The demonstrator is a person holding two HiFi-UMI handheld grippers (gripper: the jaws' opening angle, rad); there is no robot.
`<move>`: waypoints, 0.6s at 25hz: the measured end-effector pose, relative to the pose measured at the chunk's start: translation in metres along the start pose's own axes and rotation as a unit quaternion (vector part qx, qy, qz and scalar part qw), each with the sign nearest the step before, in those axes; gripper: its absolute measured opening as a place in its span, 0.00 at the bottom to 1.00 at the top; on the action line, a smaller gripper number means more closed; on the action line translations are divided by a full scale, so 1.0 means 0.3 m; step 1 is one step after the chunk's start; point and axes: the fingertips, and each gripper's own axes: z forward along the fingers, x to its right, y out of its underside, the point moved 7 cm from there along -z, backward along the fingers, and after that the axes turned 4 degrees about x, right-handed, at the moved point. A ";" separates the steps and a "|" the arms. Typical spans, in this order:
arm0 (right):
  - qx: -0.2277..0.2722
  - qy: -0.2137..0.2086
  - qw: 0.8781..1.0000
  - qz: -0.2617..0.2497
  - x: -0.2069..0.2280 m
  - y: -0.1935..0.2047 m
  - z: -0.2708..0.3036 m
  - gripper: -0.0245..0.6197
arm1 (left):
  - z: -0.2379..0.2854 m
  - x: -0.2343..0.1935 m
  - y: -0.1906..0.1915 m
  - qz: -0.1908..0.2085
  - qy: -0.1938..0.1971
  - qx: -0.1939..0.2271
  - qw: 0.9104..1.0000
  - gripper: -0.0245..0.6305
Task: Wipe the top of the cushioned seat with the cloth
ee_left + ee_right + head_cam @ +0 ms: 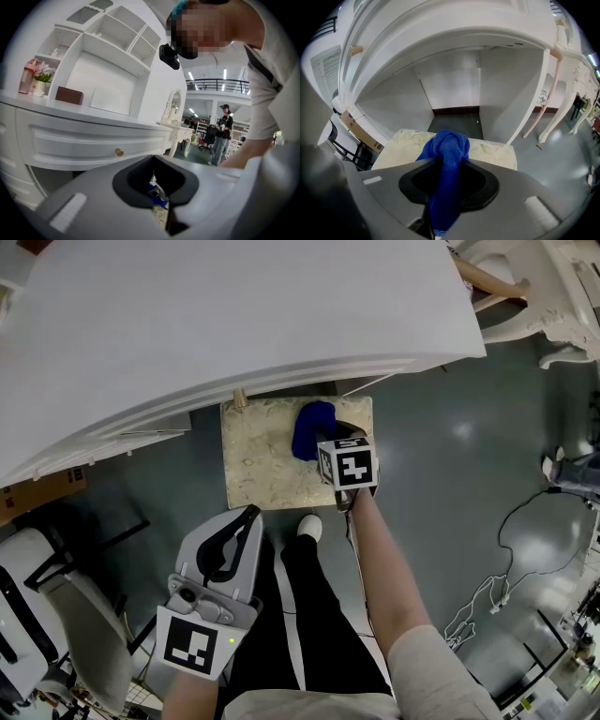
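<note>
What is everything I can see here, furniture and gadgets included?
Cushioned seat: one, cream with a faint pattern, on the floor, partly under the dressing table.
Cloth: one, blue, bunched on the seat's far right part.
Dressing table: one, white, above the seat.
Bottle: one, pink, on the table top.
Box: one, brown, on the table top.
Cardboard carton: one, brown, under the table at left.
Cables: several, pale, on the grey floor at right.
Bystander: one, dark clothes, far background.
Left gripper: one, grey, jaws together, holding nothing, by the person's leg.
Right gripper: one, grey, jaws shut on the cloth.
Person's legs: black trousers.
</note>
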 end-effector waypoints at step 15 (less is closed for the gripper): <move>0.006 0.008 1.000 0.012 0.200 0.053 -0.072 0.21 | 0.090 0.152 0.016 -0.002 -0.007 0.003 1.000 0.04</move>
